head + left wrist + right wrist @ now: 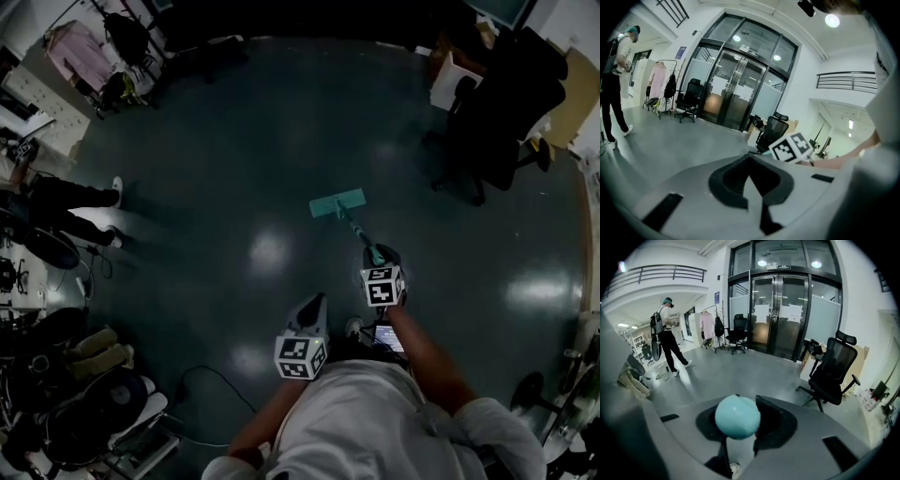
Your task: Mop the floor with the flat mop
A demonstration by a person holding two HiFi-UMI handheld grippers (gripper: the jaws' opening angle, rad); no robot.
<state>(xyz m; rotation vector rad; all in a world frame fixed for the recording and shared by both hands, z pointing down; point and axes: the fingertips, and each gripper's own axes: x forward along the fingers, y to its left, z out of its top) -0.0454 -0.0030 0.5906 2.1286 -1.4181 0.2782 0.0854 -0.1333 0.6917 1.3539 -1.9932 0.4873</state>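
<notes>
One flat mop (337,203) resting on floor (281,122); right gripper (381,255) jaws clamping its handle (737,417); left gripper (313,306) jaws sitting together. One bystander (56,202) standing nearby.

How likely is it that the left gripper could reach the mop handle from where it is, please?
Probably yes. The left gripper hangs empty, jaws together, close beside the right gripper, which is shut on the mop handle near its top. Nothing visible stands between them.
</notes>
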